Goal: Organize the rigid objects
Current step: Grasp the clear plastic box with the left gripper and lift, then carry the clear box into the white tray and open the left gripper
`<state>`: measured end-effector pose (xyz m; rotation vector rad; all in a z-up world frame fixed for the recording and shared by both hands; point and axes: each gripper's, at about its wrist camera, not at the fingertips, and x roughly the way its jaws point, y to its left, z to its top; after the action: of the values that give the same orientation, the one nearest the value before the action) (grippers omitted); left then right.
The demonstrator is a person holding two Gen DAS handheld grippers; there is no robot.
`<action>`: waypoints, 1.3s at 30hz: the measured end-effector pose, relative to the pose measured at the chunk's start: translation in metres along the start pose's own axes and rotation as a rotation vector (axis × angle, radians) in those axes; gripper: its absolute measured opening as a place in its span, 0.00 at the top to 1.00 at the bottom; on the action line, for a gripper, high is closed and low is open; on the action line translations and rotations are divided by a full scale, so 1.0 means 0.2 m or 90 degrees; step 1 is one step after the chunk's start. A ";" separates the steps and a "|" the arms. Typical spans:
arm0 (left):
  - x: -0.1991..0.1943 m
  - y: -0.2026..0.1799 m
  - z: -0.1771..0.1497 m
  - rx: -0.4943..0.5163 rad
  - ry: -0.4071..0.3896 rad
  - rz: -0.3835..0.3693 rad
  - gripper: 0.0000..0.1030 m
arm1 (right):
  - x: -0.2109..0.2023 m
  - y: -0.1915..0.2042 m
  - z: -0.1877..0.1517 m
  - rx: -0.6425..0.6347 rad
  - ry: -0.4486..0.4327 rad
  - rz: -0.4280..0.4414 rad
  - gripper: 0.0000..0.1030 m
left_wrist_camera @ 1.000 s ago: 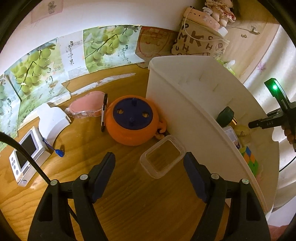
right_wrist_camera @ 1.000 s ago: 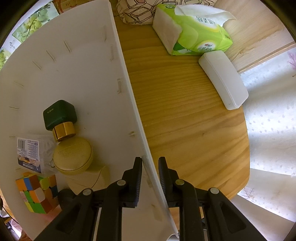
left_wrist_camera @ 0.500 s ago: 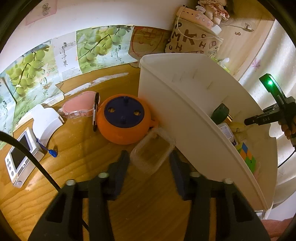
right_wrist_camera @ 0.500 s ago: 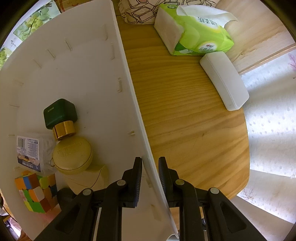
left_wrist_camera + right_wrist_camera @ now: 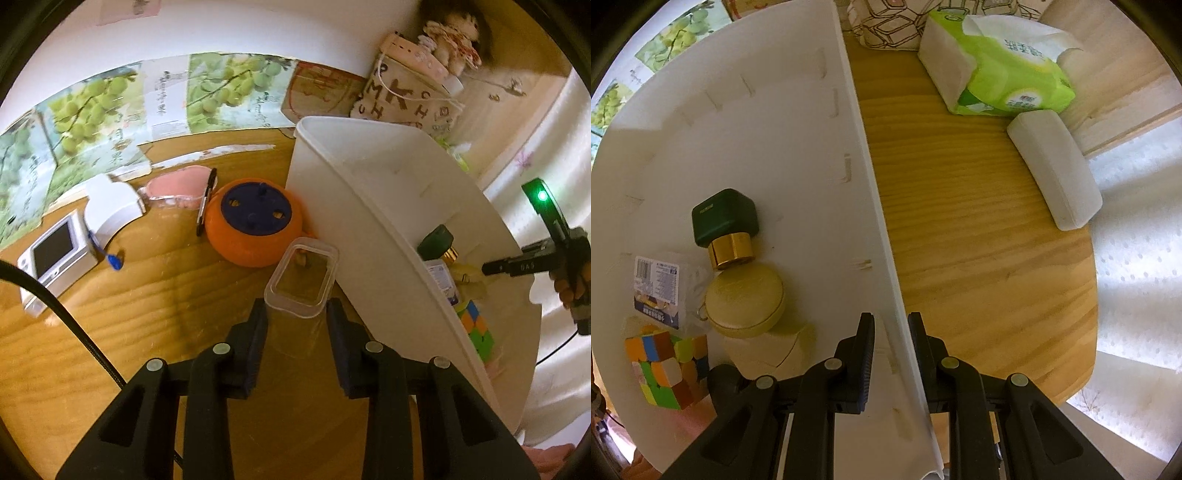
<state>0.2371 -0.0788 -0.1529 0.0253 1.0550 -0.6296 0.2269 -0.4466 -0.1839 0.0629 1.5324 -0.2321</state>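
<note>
My left gripper (image 5: 295, 332) is shut on a clear plastic box (image 5: 301, 282), held upright beside the white bin (image 5: 369, 236) on the wooden table. An orange round pot with a blue lid (image 5: 255, 229) sits just behind the box. My right gripper (image 5: 891, 350) is shut on the white bin's right wall (image 5: 871, 206). Inside the bin lie a green bottle with a gold collar (image 5: 726, 225), a round yellow case (image 5: 744, 299), a labelled clear pack (image 5: 657, 291) and a colour cube (image 5: 665, 365).
Left of the pot lie a pink dish with a black pen (image 5: 177, 184), a white holder (image 5: 110, 203) and a small white screen device (image 5: 55, 254). Right of the bin are a green tissue pack (image 5: 997, 62) and a white case (image 5: 1056, 170). A lettered bag (image 5: 406, 99) stands at the back.
My left gripper moved forward and closed on the clear box, which it now holds beside the bin. The right gripper stayed clamped on the bin wall.
</note>
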 end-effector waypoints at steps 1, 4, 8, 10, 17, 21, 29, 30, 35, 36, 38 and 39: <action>-0.02 -0.01 -0.01 -0.008 -0.004 0.005 0.66 | 0.00 0.00 0.00 -0.004 0.000 0.003 0.81; -0.06 -0.03 -0.02 -0.029 -0.009 0.021 0.66 | -0.01 -0.02 -0.01 -0.020 -0.002 0.014 0.81; -0.14 -0.09 -0.04 -0.055 -0.020 0.037 0.66 | -0.01 -0.03 -0.01 -0.049 -0.002 0.028 0.81; -0.18 -0.13 -0.05 -0.062 -0.029 0.041 0.66 | -0.01 -0.04 0.00 -0.066 -0.002 0.034 0.81; -0.30 -0.27 -0.07 -0.092 -0.062 0.050 0.66 | -0.02 -0.04 0.00 -0.141 0.003 0.049 0.82; -0.36 -0.36 -0.07 -0.107 -0.075 0.058 0.66 | -0.03 -0.06 0.00 -0.171 0.002 0.062 0.82; -0.45 -0.56 -0.03 -0.096 -0.110 0.071 0.66 | -0.04 -0.08 -0.02 -0.239 -0.003 0.059 0.81; -0.46 -0.59 -0.02 -0.095 -0.112 0.071 0.66 | -0.04 -0.08 -0.02 -0.247 -0.004 0.060 0.81; -0.44 -0.72 0.02 -0.086 -0.117 0.070 0.66 | -0.05 -0.10 -0.03 -0.275 -0.007 0.068 0.81; -0.43 -0.75 0.03 -0.084 -0.117 0.068 0.66 | -0.05 -0.09 -0.03 -0.279 -0.007 0.069 0.81; -0.41 -0.80 0.03 -0.082 -0.116 0.062 0.66 | -0.05 -0.10 -0.04 -0.289 -0.007 0.075 0.81; -0.40 -0.82 0.04 -0.083 -0.115 0.059 0.66 | -0.05 -0.10 -0.04 -0.293 -0.008 0.077 0.81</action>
<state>0.1355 -0.1783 -0.0384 -0.0952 0.9126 -0.4695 0.2153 -0.4646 -0.1718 -0.2102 1.5311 0.2184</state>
